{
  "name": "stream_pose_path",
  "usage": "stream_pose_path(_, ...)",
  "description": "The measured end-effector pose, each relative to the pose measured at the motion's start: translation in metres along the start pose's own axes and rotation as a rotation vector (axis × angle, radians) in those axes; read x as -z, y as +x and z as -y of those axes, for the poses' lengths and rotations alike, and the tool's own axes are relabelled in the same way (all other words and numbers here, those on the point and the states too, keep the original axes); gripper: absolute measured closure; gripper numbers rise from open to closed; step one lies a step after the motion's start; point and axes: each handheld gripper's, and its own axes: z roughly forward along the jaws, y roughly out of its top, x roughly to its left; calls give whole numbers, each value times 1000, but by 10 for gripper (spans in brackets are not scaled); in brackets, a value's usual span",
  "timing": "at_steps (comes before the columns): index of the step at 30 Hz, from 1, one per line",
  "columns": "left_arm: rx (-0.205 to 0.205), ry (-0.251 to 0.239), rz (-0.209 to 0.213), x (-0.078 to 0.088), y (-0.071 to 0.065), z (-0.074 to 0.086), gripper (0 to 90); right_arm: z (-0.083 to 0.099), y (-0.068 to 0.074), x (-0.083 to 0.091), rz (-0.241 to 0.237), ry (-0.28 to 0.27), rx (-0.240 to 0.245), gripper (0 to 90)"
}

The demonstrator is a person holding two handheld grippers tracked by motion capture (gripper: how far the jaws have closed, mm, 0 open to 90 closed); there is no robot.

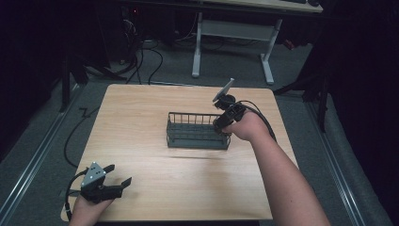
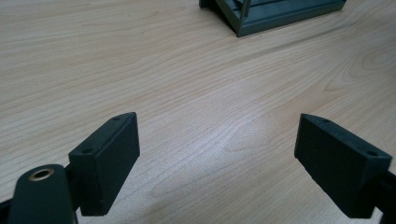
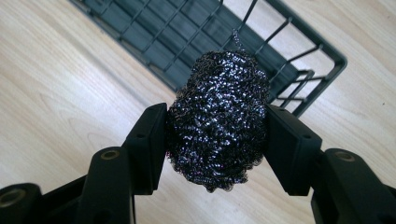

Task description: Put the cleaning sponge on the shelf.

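My right tool squeezes a dark, shiny ball of curly steel wool between its two black pads. The ball is round and fuzzy, with tiny wire loops that glint purple and silver. It hangs in the air just over one end of the dark grey wire basket, which has thin bars for walls and a slatted floor.

My right tool's view shows the ball up close. In the high view my right hand hides it, and I see my right tool at the right end of the whole basket, which sits in the middle of the light wooden desk.

My left tool rests near the front left corner of the desk, well apart from the basket. Its own view shows its pads spread wide over bare wood, with nothing between them, and a corner of the basket far ahead.

Behind the desk, black cables lie on the grey floor by a white table frame.
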Motion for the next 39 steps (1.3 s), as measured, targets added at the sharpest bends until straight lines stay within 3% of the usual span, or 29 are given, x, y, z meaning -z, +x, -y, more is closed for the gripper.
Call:
stream_pose_path(1,1,-1,0,0,0,0,146,-2,-1,0,4,-2,7,435)
stream_pose_path(2,2,-1,1,0,0,0,146,-4,0,-1,-1,3,-24,435)
stream_pose_path(7,0,2,3,0,0,0,146,-14,-4,-7,8,7,-3,434)
stream_pose_path(14,2,4,7,0,0,0,146,-21,-10,-17,16,20,-40,433)
stream_pose_path(23,13,3,11,1,1,0,146,-24,-16,-35,-1,39,-39,430)
stream_pose_path(34,13,-2,11,1,2,0,146,-25,-19,-59,-5,79,-77,423)
stream_pose_path(39,16,-4,11,1,2,0,146,-25,-20,-69,-3,70,-71,410)
